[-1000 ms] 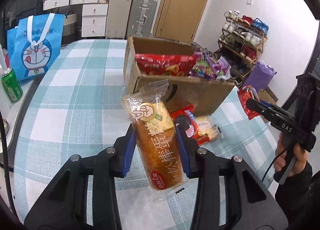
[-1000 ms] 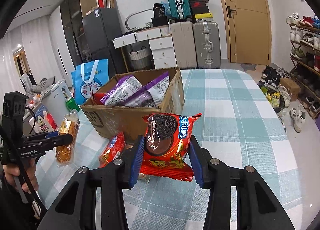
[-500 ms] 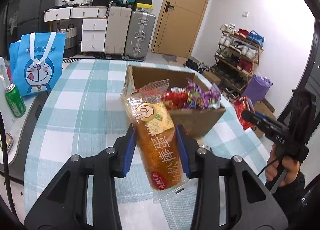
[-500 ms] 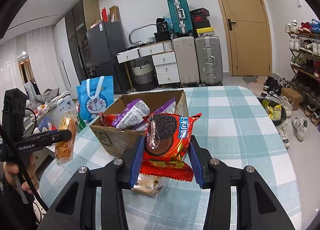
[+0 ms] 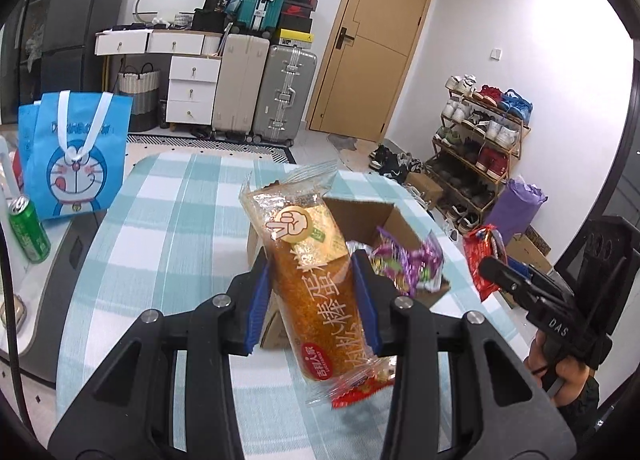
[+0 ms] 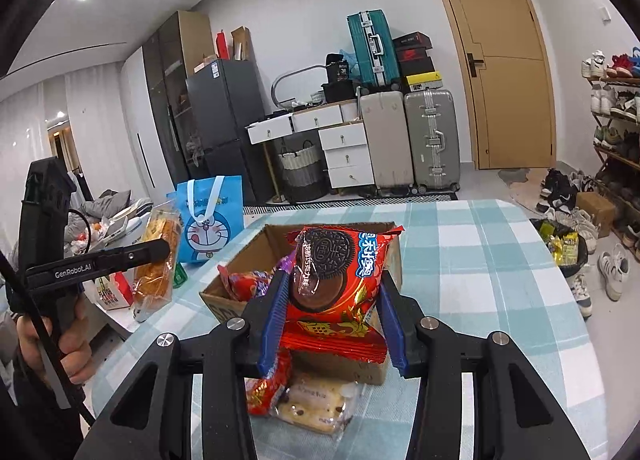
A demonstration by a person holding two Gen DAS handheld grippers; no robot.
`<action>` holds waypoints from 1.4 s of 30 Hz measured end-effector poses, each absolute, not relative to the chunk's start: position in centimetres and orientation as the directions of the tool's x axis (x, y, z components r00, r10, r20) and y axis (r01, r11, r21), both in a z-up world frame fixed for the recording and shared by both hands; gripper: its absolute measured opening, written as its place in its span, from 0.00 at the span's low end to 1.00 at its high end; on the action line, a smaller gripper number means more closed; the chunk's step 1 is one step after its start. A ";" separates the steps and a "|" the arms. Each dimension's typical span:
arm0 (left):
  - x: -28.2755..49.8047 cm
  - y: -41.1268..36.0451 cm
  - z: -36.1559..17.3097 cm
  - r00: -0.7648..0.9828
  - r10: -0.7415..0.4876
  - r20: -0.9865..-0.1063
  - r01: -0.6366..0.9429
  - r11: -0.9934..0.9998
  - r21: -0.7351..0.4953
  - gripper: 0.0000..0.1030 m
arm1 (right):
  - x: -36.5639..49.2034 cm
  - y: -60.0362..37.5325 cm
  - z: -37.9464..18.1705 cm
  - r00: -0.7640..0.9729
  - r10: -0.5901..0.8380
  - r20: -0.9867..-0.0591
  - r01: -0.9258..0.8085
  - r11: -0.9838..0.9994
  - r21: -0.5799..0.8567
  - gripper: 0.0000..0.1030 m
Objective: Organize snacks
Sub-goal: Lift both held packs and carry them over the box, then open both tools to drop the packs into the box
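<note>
2 handheld grippers hover above a checked tablecloth table point(image 6: 500, 260). The left gripper point(image 5: 312, 292) has its jaws closed around a long egg-roll cake packet point(image 5: 316, 284). The right gripper point(image 6: 332, 324) is clamped on a red Oreo packet point(image 6: 340, 272). Both hang over an open cardboard box point(image 6: 256, 256) already holding several snacks. 2 more packets point(image 6: 308, 400) lie at the table's near edge, so the sorting looks partly done.

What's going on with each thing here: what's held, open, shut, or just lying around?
Left gripper: shut on cake roll.
Cake roll: sealed, held upright.
Right gripper: shut on Oreo pack.
Oreo pack: sealed, held.
Box: open, holding snacks.
Cookie pack: lying on table.
Door: closed.
</note>
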State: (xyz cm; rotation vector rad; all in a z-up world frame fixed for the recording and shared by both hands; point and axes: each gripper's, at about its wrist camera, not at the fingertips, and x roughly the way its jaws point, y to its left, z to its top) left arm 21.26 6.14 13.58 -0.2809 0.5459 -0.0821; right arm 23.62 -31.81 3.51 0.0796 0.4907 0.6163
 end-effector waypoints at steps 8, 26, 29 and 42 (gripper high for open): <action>25.2 4.9 15.0 0.859 -0.125 -0.497 -0.008 0.966 -0.257 0.35 | 26.1 -29.9 4.4 0.714 0.559 -0.422 -0.530 0.825 0.197 0.42; 33.2 2.8 12.0 0.830 -0.037 -0.556 -0.075 0.981 -0.179 0.35 | 31.7 -26.6 2.7 0.713 0.508 -0.483 -0.499 0.852 0.159 0.42; 34.0 2.6 10.9 0.819 -0.038 -0.573 -0.078 0.981 -0.176 0.35 | 32.2 -26.1 2.1 0.706 0.504 -0.498 -0.501 0.852 0.151 0.42; 34.9 2.5 9.1 0.805 -0.036 -0.592 -0.074 0.984 -0.162 0.36 | 32.0 -25.4 1.9 0.674 0.547 -0.496 -0.551 0.820 0.156 0.46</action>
